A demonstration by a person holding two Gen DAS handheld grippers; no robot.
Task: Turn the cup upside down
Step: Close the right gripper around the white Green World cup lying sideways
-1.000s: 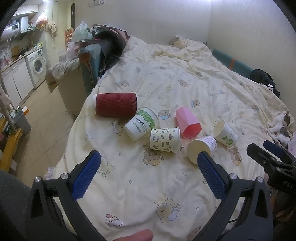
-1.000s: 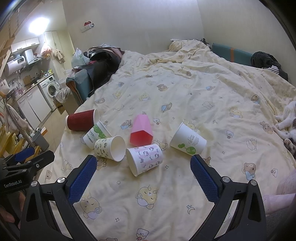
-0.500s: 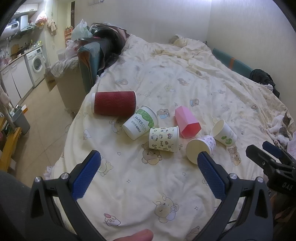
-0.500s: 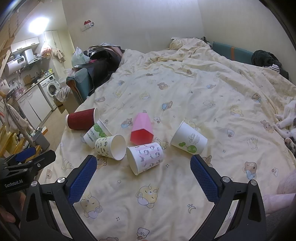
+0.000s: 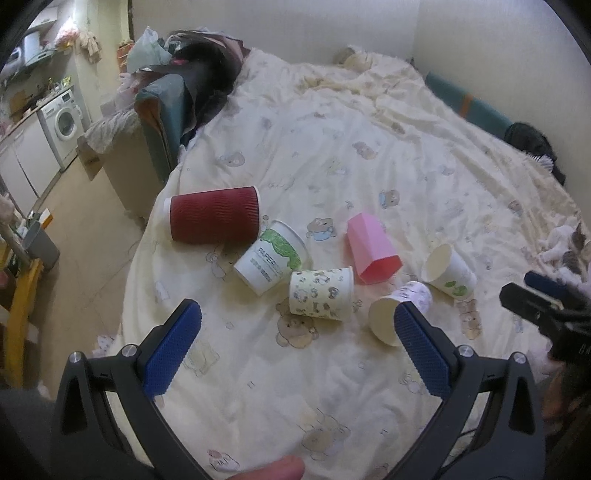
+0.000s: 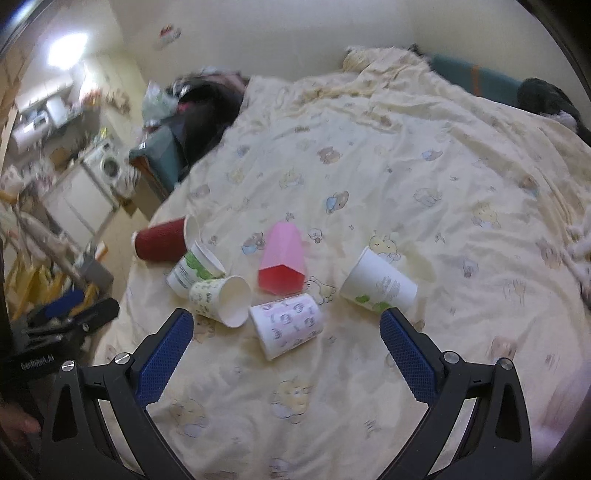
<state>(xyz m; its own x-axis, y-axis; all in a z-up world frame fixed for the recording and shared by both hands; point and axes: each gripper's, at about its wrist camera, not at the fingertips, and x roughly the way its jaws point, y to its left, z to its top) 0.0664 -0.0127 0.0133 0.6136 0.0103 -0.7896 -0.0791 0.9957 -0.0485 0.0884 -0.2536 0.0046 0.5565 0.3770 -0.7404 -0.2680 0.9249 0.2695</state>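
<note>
Six cups lay on their sides on the bed [image 5: 369, 155]. The cartoon-print cup [image 6: 288, 325] pointed its mouth near-left. Left gripper [image 5: 297, 338] and right gripper [image 6: 286, 341] gaped wide, empty.

A large bed [image 5: 369, 155] covered in a pale yellow quilt [image 6: 424, 177] printed with cartoon bears fills most of the room, backed by plain cream walls [image 5: 295, 26] that meet in a corner behind it. Beside the bed stands a teal armchair [image 5: 162, 110] heaped with dark clothes [image 5: 207, 70] and a plastic bag [image 5: 147, 51], and beyond it a beige tiled floor [image 5: 85, 236] leads to a white washing machine [image 5: 62, 122] and white cabinets [image 5: 26, 162]. 1 bright ceiling light [image 6: 68, 46] glares over that kitchen corner, and a teal cushion [image 6: 476, 79] lies along the far wall.
</note>
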